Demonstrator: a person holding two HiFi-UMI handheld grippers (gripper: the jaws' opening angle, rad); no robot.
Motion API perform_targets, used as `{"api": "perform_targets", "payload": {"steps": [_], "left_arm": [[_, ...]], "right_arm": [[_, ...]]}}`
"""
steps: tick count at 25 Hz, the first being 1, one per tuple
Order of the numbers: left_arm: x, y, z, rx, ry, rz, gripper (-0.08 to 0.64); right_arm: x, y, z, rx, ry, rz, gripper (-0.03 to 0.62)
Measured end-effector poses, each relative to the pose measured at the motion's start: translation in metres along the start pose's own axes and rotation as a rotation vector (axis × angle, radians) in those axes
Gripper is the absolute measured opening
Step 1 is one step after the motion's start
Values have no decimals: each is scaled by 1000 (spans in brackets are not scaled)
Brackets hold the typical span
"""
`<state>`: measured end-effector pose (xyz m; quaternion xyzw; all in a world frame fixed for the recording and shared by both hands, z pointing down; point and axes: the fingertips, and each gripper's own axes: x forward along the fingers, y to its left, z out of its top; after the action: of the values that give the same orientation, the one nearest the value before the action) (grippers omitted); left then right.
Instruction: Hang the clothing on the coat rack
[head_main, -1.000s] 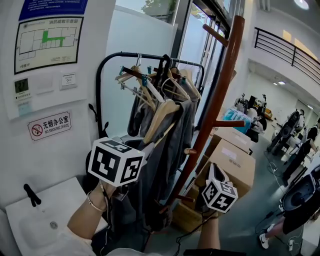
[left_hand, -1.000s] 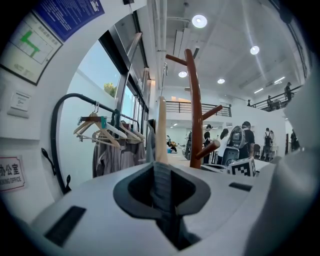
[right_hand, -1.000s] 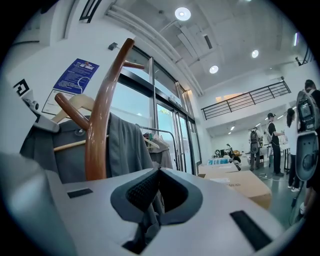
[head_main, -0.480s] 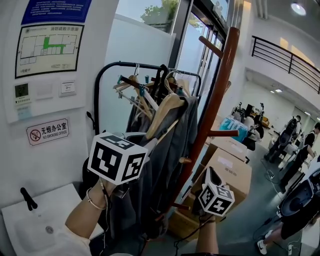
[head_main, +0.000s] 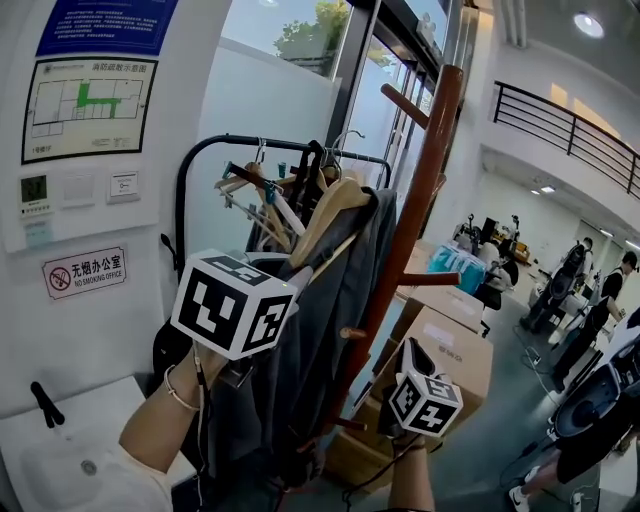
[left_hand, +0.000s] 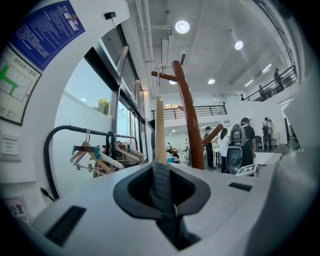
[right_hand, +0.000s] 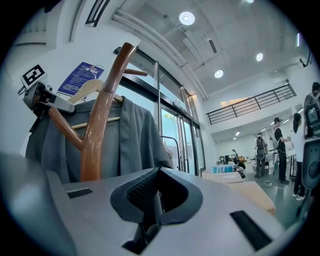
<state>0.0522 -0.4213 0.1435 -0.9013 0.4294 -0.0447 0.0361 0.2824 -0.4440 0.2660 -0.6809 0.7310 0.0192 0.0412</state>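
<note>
- Our left tongs (head_main: 298, 282) are clamped on a wooden hanger (head_main: 338, 206). In the left gripper view the tongs (left_hand: 161, 176) pinch its pale wood together with a fold of grey cloth, and the pads press on both.
- A grey jacket (head_main: 330, 320) hangs from that hanger. It drapes down from the left tongs' tips and falls between the two tongs.
- Seen along the left tongs, the hanger (left_hand: 159, 130) rises straight up from the pinch, edge-on, with its metal hook at the top.
- The coat rack (head_main: 418, 200), a brown wooden pole with pegs, stands just beyond the jacket. It lies ahead and to the right of the left tongs (left_hand: 188, 115) and above the right tongs.
- From the left gripper view alone we cannot tell whether the hook touches the upper peg. In the head view the hook sits short of the pole.
- Our right tongs (head_main: 412, 352) are closed with nothing between them (right_hand: 150, 194). They are held low, pointing up past the rack's pole (right_hand: 100, 115) toward the jacket (right_hand: 135, 135).
- A black clothes rail (head_main: 200, 150) with more hangers stands behind the left tongs.
- Cardboard boxes (head_main: 455, 335) lie just beyond the right tongs.
- A white sink (head_main: 60, 450) sits below the left tongs, on their left.
</note>
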Motion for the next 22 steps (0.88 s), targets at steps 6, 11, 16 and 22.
{"api": "perform_targets", "payload": {"steps": [6, 11, 16, 22], "left_arm": [[6, -1, 21, 15, -10, -14, 44], [9, 1, 38, 16, -8, -17, 44], [14, -3, 58, 65, -15, -14, 44], [21, -6, 70, 134, 16, 8, 46]], "right_arm": [[3, -5, 2, 3, 0, 7, 23], [5, -9, 2, 8, 0, 11, 23], [6, -11, 3, 14, -1, 18, 23], [6, -14, 4, 34, -7, 18, 23]]}}
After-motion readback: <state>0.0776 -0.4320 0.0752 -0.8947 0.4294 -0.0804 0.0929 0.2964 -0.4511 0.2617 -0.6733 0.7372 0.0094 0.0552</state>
